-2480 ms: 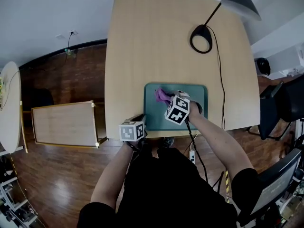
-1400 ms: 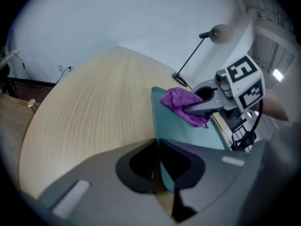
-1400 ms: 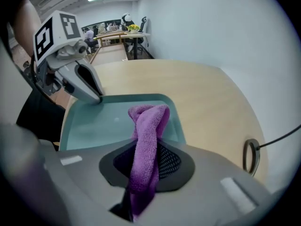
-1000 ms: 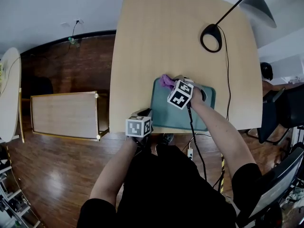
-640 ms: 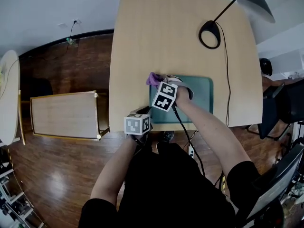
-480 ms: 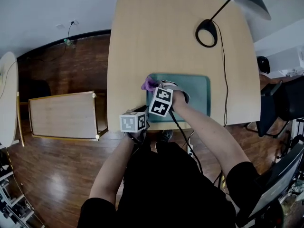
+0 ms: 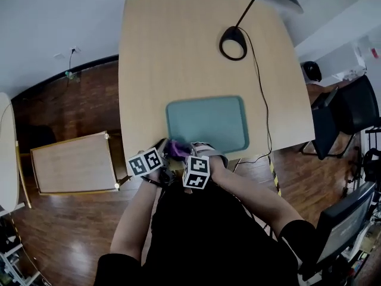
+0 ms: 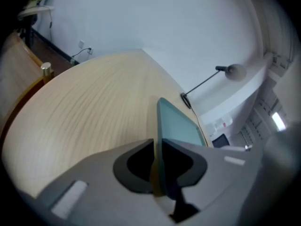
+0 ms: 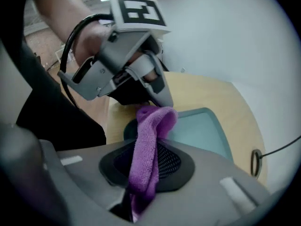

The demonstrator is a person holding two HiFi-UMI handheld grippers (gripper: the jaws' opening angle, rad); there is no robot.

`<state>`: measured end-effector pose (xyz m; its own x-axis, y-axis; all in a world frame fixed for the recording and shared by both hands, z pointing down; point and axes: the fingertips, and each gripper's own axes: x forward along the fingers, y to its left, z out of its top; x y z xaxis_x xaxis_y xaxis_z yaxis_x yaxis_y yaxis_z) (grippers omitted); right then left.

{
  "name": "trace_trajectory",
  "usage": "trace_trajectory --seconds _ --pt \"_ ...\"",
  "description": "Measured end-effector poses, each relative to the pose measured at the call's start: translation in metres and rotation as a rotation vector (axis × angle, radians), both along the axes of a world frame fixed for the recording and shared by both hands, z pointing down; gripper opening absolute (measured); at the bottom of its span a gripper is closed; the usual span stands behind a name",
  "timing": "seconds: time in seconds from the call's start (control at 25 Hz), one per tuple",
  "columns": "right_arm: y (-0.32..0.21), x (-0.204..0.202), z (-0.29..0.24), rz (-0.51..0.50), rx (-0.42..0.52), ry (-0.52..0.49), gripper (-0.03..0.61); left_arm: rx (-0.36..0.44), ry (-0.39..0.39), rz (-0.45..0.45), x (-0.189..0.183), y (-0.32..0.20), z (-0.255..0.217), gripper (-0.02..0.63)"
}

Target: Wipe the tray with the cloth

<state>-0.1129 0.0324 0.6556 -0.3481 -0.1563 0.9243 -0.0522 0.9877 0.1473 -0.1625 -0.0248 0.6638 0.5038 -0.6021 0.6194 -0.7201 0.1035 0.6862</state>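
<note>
The teal tray (image 7: 207, 123) lies flat near the front edge of the wooden table (image 7: 178, 52), with nothing on it. My right gripper (image 7: 183, 154) is shut on the purple cloth (image 7: 176, 149), off the tray's near-left corner. In the right gripper view the cloth (image 9: 155, 121) hangs folded between the jaws of the right gripper (image 9: 147, 153). My left gripper (image 7: 161, 147) sits at that same corner. Its jaws have just been opening. In the left gripper view the rim of the tray (image 8: 181, 126) runs between the parted jaws of the left gripper (image 8: 157, 144).
A black desk lamp (image 7: 233, 42) stands at the far right of the table, and its cable (image 7: 265, 112) trails along the right edge. A dark chair (image 7: 342, 109) stands to the right. A wooden panel (image 7: 74, 162) lies on the floor at the left.
My right gripper has carried the cloth left and toward me, off the tray to its near-left corner beside the left gripper. The left gripper's cube has rolled.
</note>
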Motion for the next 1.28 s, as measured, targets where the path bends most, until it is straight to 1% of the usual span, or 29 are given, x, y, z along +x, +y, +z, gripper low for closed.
trace_trajectory --seconds 0.04,0.12,0.2,0.24,0.28,0.36,0.48,0.6,0.68,0.76,0.84,0.92,1.0,1.16,1.28 --pt "0.003 0.001 0.001 -0.01 0.028 0.007 0.066 0.006 -0.042 0.05 0.003 0.001 0.001 0.086" --pt "0.004 0.009 0.005 0.004 0.059 0.019 0.066 0.036 -0.161 0.163 0.008 0.004 0.002 0.12" --pt "0.001 0.025 0.007 0.078 0.046 0.022 0.066 0.062 -0.267 0.238 0.007 0.006 0.0 0.15" --pt "-0.003 0.037 0.007 0.137 0.037 0.019 0.066 0.071 -0.301 0.259 0.006 0.005 -0.003 0.16" --pt "-0.009 0.051 0.006 0.204 0.032 0.014 0.066 0.078 -0.319 0.271 0.006 0.003 -0.007 0.166" --pt "-0.023 0.086 0.004 0.346 0.028 0.002 0.067 0.082 -0.325 0.279 0.005 0.002 -0.011 0.166" --pt "-0.04 0.148 0.001 0.542 0.017 -0.015 0.066 0.073 -0.339 0.286 0.004 0.005 -0.007 0.167" --pt "-0.054 0.209 0.001 0.711 0.0 -0.034 0.066 0.089 -0.413 0.333 0.009 0.007 -0.016 0.167" --pt "-0.065 0.241 0.0 0.825 -0.024 -0.065 0.067 0.091 -0.465 0.374 0.012 0.01 -0.012 0.167" --pt "-0.079 0.262 0.001 0.925 -0.058 -0.12 0.066 0.057 -0.497 0.415 0.019 0.018 -0.007 0.18" --pt "-0.094 0.275 0.012 1.0 -0.11 -0.189 0.066 -0.006 -0.536 0.441 0.026 0.028 0.001 0.206" --pt "-0.109 0.277 0.02 1.04 -0.168 -0.243 0.067 -0.053 -0.595 0.432 0.026 0.033 0.006 0.194" --pt "-0.128 0.276 0.023 1.054 -0.192 -0.269 0.067 -0.072 -0.625 0.409 0.025 0.031 0.007 0.186" --pt "-0.161 0.273 0.002 1.056 -0.16 -0.34 0.067 -0.07 -0.614 0.38 0.02 0.03 0.009 0.186" --pt "-0.171 0.288 -0.024 1.055 -0.096 -0.381 0.067 -0.074 -0.607 0.345 0.015 0.032 0.009 0.184"
